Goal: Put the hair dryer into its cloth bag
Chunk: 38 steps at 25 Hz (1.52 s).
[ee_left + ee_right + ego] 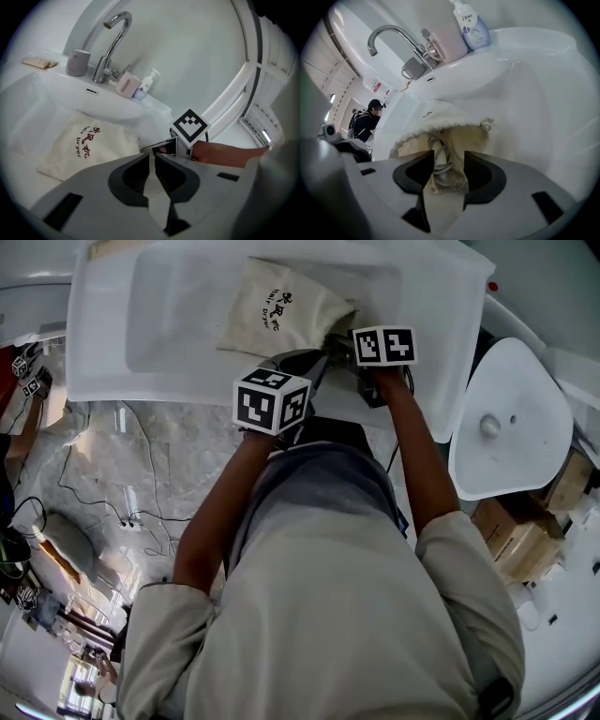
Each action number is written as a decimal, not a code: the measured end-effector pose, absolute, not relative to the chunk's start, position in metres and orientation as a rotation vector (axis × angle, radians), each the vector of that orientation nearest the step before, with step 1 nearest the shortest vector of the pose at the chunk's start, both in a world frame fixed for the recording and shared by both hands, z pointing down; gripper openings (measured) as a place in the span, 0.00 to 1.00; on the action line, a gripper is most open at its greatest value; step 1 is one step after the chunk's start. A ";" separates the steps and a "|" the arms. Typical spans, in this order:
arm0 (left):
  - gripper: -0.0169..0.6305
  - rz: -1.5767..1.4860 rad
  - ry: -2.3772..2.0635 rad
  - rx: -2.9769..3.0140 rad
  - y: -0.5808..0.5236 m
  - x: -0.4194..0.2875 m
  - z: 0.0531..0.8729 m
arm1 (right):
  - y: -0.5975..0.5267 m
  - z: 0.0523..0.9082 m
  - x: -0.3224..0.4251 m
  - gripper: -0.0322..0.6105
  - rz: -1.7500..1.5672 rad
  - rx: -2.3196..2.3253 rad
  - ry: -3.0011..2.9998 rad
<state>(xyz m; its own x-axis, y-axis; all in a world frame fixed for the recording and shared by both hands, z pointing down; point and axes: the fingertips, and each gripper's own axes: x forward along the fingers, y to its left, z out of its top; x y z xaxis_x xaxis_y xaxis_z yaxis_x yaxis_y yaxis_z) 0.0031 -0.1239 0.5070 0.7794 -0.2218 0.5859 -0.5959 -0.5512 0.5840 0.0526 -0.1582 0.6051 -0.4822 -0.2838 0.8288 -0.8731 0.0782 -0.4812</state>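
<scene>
The cream cloth bag (277,310) with dark print lies on the white sink counter (112,362), its mouth toward me. In the right gripper view the bag (440,124) gapes, and a coiled pale cord (440,164) shows inside; the hair dryer's body is hidden. My right gripper (449,157) is open at the bag's mouth, with the cord and the bag's lower lip between its jaws but untouched. My left gripper (152,157) is nearly shut, pinching pale cloth at the bag's rim (133,140). The right gripper's marker cube (189,126) sits just beyond it.
A chrome faucet (110,42) stands at the back of the basin, with a grey cup (77,62), a pink cup (126,85) and a soap bottle (468,26) beside it. A white rounded lid (511,418) and cardboard boxes (525,531) are at the right. A person (370,119) stands far off.
</scene>
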 end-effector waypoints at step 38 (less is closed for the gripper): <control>0.05 0.355 -0.724 2.309 -0.113 -0.073 0.404 | -0.105 0.456 0.029 0.15 1.194 1.388 -2.128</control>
